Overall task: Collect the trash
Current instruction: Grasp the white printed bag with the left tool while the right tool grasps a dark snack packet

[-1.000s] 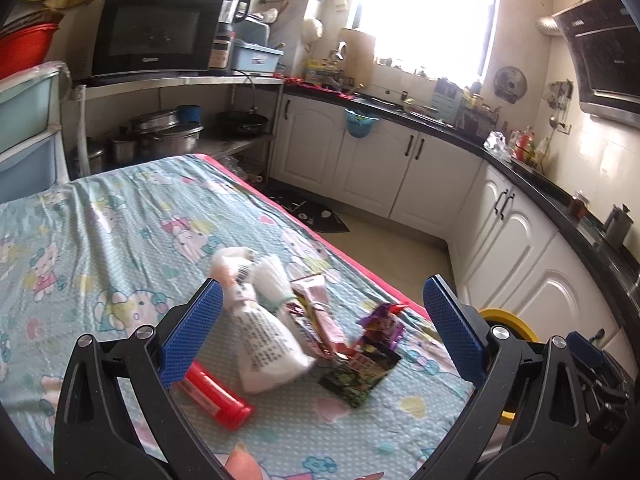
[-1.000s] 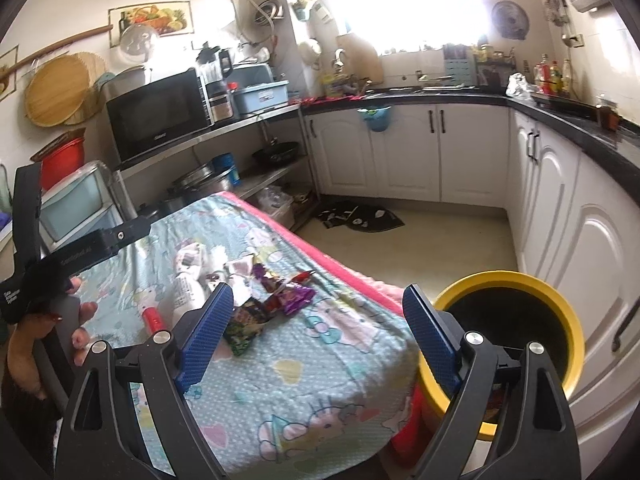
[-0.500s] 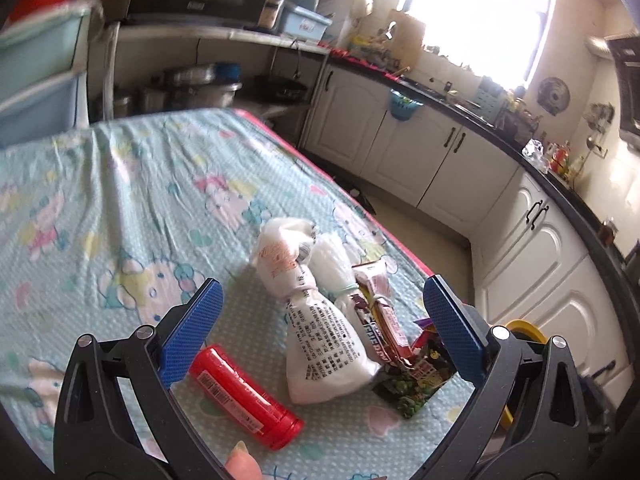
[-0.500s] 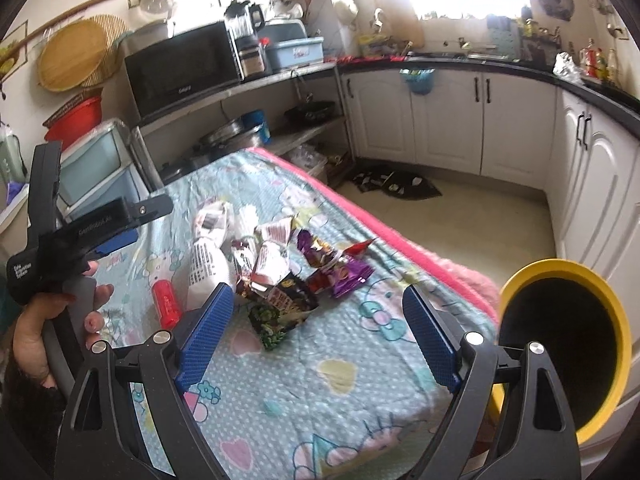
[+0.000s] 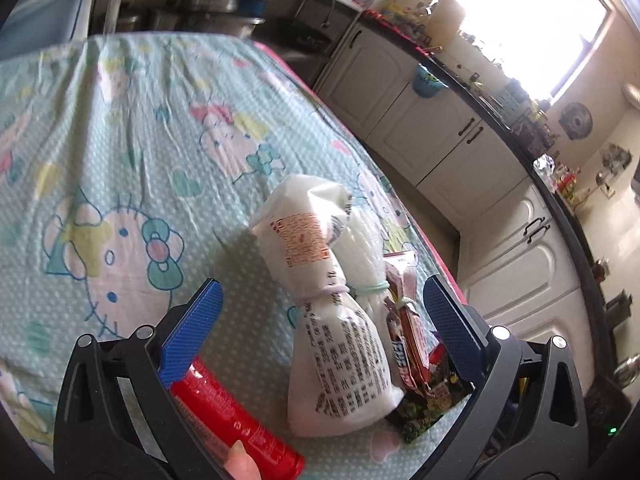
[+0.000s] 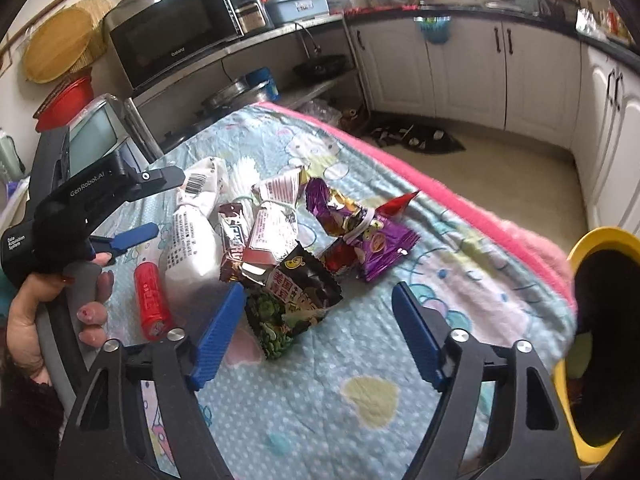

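While both tongs hang spread, the left gripper (image 5: 318, 314) straddling the white bag (image 5: 340, 344), its slick plastic may slip; bin (image 6: 600, 320) at three o'clock.

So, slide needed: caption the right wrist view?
Open right gripper nears snack wrappers on table; yellow bin beside.

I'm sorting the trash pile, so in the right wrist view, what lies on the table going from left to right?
Red tube → white bag → green-and-black snack packet → purple wrapper → yellow bin beyond the table edge.
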A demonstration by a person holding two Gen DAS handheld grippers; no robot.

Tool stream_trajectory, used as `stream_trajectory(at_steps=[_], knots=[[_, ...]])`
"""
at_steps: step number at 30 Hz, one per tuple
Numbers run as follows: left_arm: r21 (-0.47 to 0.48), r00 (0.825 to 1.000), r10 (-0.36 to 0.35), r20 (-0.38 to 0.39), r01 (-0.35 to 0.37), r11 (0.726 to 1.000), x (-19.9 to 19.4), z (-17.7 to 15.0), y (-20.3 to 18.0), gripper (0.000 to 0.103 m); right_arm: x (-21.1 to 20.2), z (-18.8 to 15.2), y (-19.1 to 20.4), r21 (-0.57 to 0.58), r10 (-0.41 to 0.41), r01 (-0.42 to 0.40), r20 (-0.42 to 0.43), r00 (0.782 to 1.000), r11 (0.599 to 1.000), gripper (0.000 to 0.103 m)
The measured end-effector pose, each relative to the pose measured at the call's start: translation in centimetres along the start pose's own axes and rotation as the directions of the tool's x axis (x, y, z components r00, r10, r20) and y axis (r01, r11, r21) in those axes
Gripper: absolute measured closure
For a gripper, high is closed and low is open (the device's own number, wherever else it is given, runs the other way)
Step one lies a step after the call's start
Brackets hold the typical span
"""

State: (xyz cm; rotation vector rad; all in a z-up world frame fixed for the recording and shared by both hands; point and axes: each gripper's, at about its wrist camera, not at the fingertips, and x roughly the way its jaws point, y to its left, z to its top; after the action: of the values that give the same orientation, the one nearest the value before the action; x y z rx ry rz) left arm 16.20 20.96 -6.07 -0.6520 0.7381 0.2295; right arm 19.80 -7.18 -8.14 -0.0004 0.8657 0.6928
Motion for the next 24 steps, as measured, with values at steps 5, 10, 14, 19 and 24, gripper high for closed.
stream_trajectory(at_steps=[5, 10, 14, 19, 24], knots=[[-0.05, 0.999, -0.016, -0.042, 0.014, 0.999, 1.4, 0.1, 1.1, 0.011, 1.7, 0.0, -0.6, 0.036, 0.033, -0.031, -0.04, 0.999, 0.999, 0.039], [-0.08, 0.997, -0.028, -0.07, 0.023, 0.997, 2.3, 0.0, 1.8, 0.024, 2.5, -0.3, -0.8, 0.062, 0.07, -0.065, -0.066, 0.995, 0.996, 0.052], [-0.08, 0.997, -0.025, -0.078, 0.019, 0.997, 2.5, -0.2, 2.0, 0.045, 2.6, -0.5, -0.5, 0.058, 0.094, -0.09, -0.074, 0.993, 0.994, 0.076], [-0.058, 0.997, -0.047, -0.055, 0.044, 0.997, 1.5, -0.5, 1.5, 0.072, 1.7, -1.0, -0.1, 0.034, 0.102, -0.1, -0.061, 0.993, 0.994, 0.086], [-0.003, 0.998, -0.057, 0.0, 0.057, 0.998, -0.4, -0.7, 0.2, 0.079, 0.4, -1.4, 0.4, 0.016, 0.103, -0.102, -0.039, 0.994, 0.995, 0.091]])
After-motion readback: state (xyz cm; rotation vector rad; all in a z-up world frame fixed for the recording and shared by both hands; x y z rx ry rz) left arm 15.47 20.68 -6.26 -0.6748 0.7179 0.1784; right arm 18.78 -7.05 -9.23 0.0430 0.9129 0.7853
